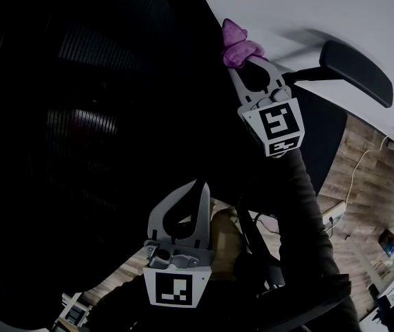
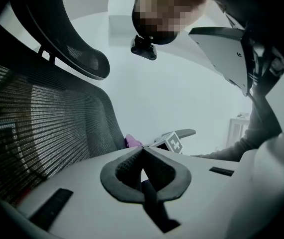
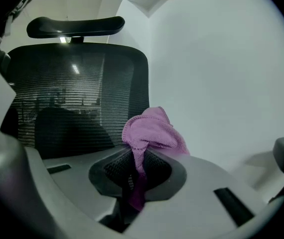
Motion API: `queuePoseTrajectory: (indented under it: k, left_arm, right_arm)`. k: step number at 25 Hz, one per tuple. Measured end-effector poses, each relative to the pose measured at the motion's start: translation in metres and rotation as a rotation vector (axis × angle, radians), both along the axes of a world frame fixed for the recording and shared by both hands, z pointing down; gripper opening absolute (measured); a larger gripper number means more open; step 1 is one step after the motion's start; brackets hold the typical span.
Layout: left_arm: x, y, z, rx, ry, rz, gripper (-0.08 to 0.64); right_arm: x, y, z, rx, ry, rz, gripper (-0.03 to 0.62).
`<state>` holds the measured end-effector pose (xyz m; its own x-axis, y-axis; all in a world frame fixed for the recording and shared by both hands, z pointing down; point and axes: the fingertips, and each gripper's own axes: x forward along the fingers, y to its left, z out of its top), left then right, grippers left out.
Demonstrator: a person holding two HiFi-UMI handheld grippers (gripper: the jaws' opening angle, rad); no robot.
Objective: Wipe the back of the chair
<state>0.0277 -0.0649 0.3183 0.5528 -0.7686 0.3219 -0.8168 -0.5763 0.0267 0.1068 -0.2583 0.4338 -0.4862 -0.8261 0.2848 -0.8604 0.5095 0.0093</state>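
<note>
The chair back is the big black mesh panel filling most of the head view, so everything here is placed off that.

The right gripper is up at the chair back's right-hand edge with its jaws clamped on a pink-purple cloth. In the right gripper view a bunched wad of cloth sticks out past the tips while a thin tail hangs down between the pads. The wad sits right against the edge of the mesh, but I can't tell whether it's actually pressing on it or just beside it.

The left gripper is lower, in front of the bottom part of the chair back. Its jaws are closed tip to tip with nothing between them, and it's just pointing up along the mesh. In its own view the mesh rises on the left and the cloth peeks out just past that edge, next to the right gripper's marker cube.

The headrest sits above the chair back on a short stem. One armrest sticks out on the far side of the back from the grippers, against a plain white wall, with wooden floor below it.
</note>
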Motion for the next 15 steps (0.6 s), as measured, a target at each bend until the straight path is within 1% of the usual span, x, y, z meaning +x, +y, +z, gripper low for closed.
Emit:
queuePoseTrajectory:
  k: [15]
  left_arm:
    - [-0.013,0.039,-0.002,0.001,0.007,-0.056,0.009]
  right_arm:
    - [-0.030,0.043,-0.001,-0.007,-0.012,-0.047,0.044]
